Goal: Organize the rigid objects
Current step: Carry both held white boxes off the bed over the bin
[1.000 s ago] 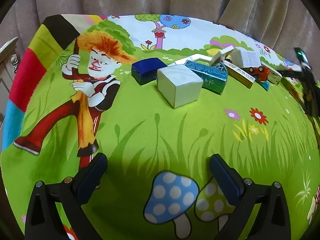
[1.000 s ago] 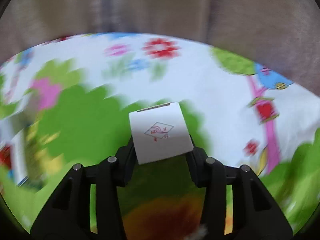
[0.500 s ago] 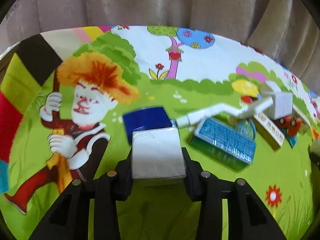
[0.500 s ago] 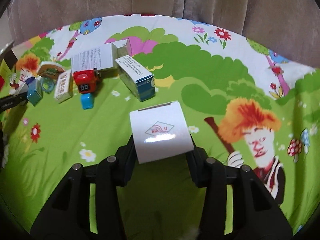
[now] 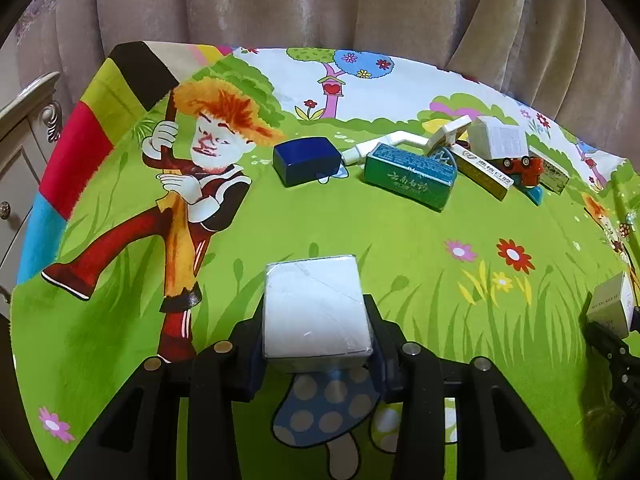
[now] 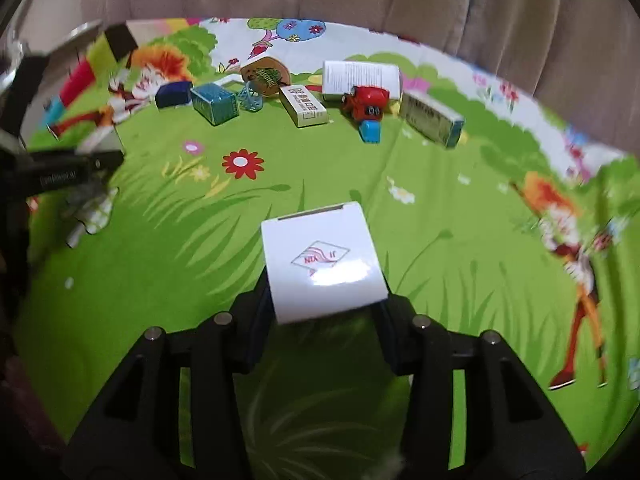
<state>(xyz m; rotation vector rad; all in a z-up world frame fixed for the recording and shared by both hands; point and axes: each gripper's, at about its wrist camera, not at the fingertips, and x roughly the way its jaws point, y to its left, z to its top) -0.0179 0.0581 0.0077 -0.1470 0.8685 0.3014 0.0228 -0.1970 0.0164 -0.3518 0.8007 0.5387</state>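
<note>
My left gripper is shut on a plain white box, held above the green part of the cartoon cloth. My right gripper is shut on a white box with a red diamond logo. That box and gripper also show at the right edge of the left wrist view. In the right wrist view, the left gripper appears blurred at the left edge. Across the far side of the cloth lie a dark blue box, a green box, a red toy car and other small boxes.
A white angled piece, a cream box, a white printed box and a teal-ended box lie in the far row. A curtain hangs behind. A cabinet stands to the left.
The left gripper closed on the plain white box and drew it back toward the near side of the cloth. The right gripper swept sideways with its logo box until the row of objects came into view.
</note>
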